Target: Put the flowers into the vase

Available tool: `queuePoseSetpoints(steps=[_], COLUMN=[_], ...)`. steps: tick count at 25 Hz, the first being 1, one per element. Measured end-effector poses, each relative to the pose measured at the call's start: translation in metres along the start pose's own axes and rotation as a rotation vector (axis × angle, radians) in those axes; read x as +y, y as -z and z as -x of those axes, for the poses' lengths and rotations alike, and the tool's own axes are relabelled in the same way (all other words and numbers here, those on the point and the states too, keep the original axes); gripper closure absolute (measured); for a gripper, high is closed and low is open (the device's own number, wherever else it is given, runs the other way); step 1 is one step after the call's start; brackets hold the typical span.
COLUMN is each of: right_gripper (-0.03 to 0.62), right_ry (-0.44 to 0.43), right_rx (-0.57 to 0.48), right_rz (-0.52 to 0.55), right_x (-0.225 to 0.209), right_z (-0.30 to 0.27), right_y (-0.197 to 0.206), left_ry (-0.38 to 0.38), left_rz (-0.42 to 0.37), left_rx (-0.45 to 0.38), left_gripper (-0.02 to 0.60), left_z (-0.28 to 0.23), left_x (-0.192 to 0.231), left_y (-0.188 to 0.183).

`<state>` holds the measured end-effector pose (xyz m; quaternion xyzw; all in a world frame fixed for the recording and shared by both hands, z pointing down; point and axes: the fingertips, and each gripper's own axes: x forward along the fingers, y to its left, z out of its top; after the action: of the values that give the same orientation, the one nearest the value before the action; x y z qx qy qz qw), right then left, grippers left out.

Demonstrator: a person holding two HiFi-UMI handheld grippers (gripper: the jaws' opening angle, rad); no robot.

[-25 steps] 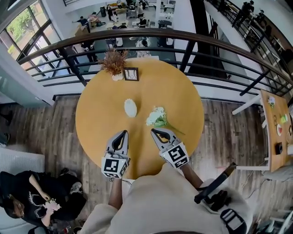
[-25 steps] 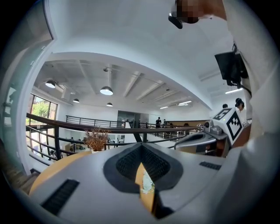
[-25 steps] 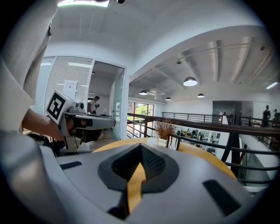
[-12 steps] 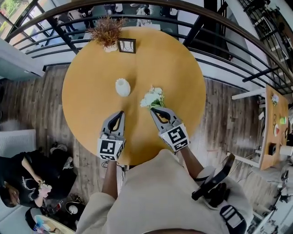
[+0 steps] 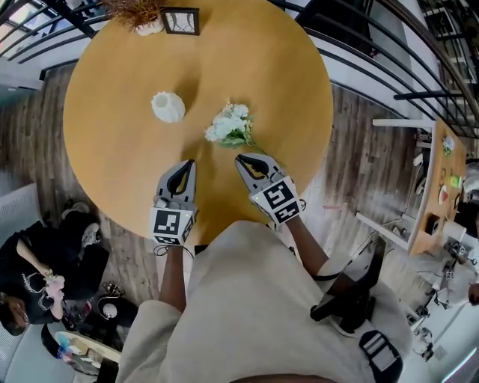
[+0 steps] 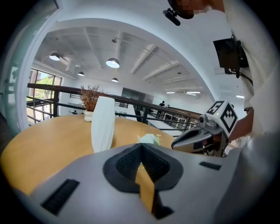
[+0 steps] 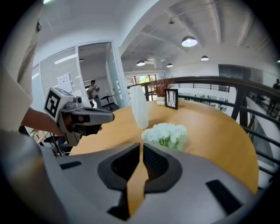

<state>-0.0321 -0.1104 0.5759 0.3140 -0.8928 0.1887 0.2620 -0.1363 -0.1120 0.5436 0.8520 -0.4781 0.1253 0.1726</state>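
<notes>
A white ribbed vase [image 5: 168,106] stands upright on the round yellow table [image 5: 112,157]. To its right lies a bunch of white flowers [image 5: 228,125] with green stems. My left gripper [image 5: 186,163] is shut and empty, low over the table just short of the vase [image 6: 103,124]. My right gripper [image 5: 241,158] is also shut and empty, its tip just short of the flowers [image 7: 166,133]. From the left gripper view [image 6: 141,146] the flowers [image 6: 148,138] lie right of the vase. The right gripper view [image 7: 141,145] has the vase [image 7: 139,107] behind the flowers.
A dried plant in a pot [image 5: 138,9] and a small picture frame [image 5: 181,21] stand at the table's far edge by a black railing [image 5: 359,52]. A second table [image 5: 434,187] stands at the right. A person [image 5: 30,277] sits on the floor at the lower left.
Both grippers have sunk toward the table and closed in on the vase and flowers. The head view has tipped down. Vase and flowers have not moved on the table.
</notes>
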Motion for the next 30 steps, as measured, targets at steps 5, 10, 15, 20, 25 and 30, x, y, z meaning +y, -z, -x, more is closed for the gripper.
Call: queuePoseSetpoints(steps=[5,10,15,20,25,30], right_gripper=[0.346,0.203,0.200,0.203,0.445,0.514], right_ry=[0.009,0.022,-0.001,-0.014,0.033,0.037], right_rx=[0.204,0.327,0.362,0.405,0.421,0.407], right_rz=[0.021,0.097,0.100,0.136,0.169,0.175], right_x=[-0.020,-0.047,-0.062,-0.069,-0.081,-0.081], right_z=[-0.009,-0.022,-0.039,-0.055,-0.059,-0.059], right_y=[0.047,0.069,0.069,0.073,0.075,0.070], left_ry=[0.005,-0.010,-0.027,-0.042,-0.055,-0.061], left_rz=[0.007,0.015,0.024,0.032,0.041,0.052], left_rx=[0.005,0.009,0.018,0.022,0.027,0.029], left_gripper=[0.575,0.575,0.575,0.575,0.575,0.575], left_z=[-0.008,-0.008,-0.004,-0.001,0.001,0.001], left_x=[-0.004,0.001,0.003,0.006,0.012,0.018], left_y=[0.000,-0.001,0.003,0.004,0.005,0.008])
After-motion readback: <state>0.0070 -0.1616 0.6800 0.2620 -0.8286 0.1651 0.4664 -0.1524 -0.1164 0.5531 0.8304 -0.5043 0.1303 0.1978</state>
